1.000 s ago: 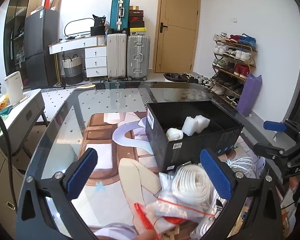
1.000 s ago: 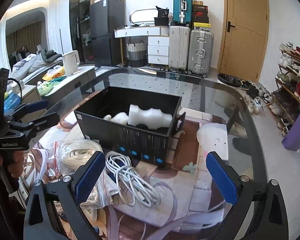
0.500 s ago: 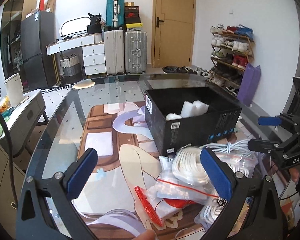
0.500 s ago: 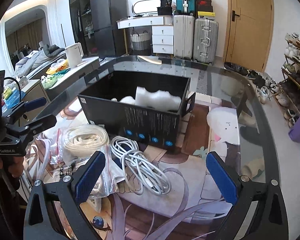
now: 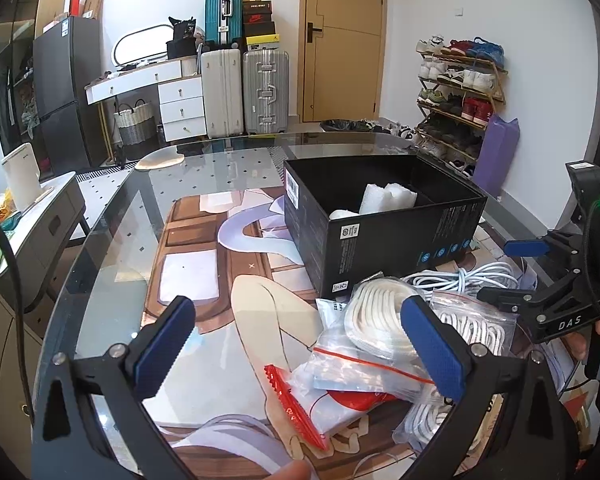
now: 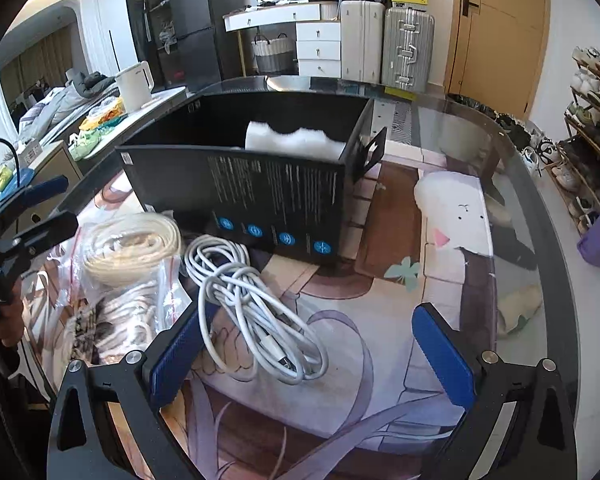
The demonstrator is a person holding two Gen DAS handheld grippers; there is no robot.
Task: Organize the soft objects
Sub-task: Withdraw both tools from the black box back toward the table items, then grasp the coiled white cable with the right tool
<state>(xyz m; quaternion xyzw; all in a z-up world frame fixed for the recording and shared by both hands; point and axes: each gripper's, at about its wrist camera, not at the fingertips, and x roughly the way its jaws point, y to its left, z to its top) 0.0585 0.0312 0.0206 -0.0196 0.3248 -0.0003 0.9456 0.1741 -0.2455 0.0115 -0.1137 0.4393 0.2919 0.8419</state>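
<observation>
A black box [image 5: 384,216] [image 6: 260,184] stands on the glass table and holds white foam pieces [image 5: 384,198] [image 6: 296,142]. In front of it lie a coiled white cable [image 6: 252,300] [image 5: 460,278], a bagged cream cord roll [image 5: 376,320] [image 6: 134,246] and more bagged white cords [image 5: 476,326]. My left gripper [image 5: 300,344] is open above the bags, with the roll near its right finger. My right gripper [image 6: 308,348] is open, low over the white cable; it also shows in the left wrist view [image 5: 516,272].
A red zip-strip bag [image 5: 300,408] lies at the front edge. The glass table [image 5: 112,248] covers a printed mat. Suitcases [image 5: 244,88], a door, a shoe rack [image 5: 460,92] and a side counter with a kettle [image 6: 134,82] surround it.
Both grippers have come down and forward toward the pile in front of the box. The right one now hangs low over the white cable. Both stay open.
</observation>
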